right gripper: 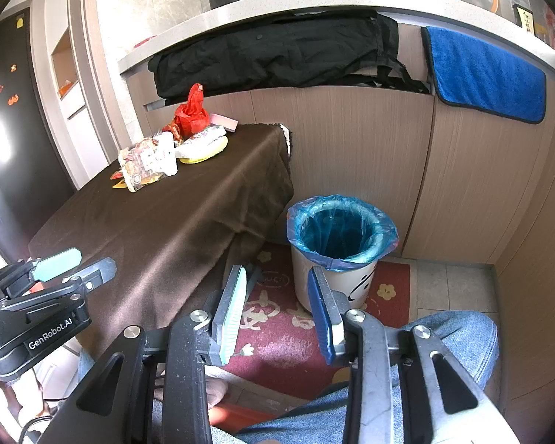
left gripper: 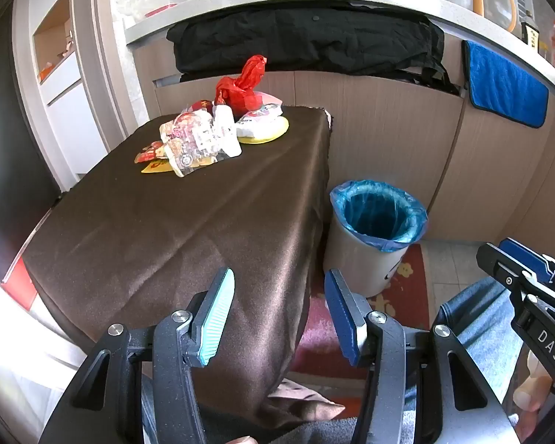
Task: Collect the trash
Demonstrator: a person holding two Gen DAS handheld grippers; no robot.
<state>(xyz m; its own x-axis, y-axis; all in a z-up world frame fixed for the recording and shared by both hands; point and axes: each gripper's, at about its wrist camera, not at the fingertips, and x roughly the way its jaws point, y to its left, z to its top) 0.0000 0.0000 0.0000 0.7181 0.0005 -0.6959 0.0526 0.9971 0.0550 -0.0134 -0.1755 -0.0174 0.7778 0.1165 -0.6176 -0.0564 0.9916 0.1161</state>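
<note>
Kitchen cabinets back a brown-clothed table [left gripper: 188, 222]. Trash — 1 red plastic bag [left gripper: 245, 85] and crumpled snack wrappers [left gripper: 194, 140] — sits piled at 11 o'clock on the far tabletop. At 2 o'clock, on the floor beside the table, stands a blue-lined bin [left gripper: 375, 222]. Left gripper [left gripper: 279, 314] and right gripper [right gripper: 281, 314] hover with jaws parted, grasping nothing.

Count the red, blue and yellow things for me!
Red: 2, the bag and the rug.
Blue: 2, the bin liner and the towel.
Yellow: 1, the plate.
Total: 5.
</note>
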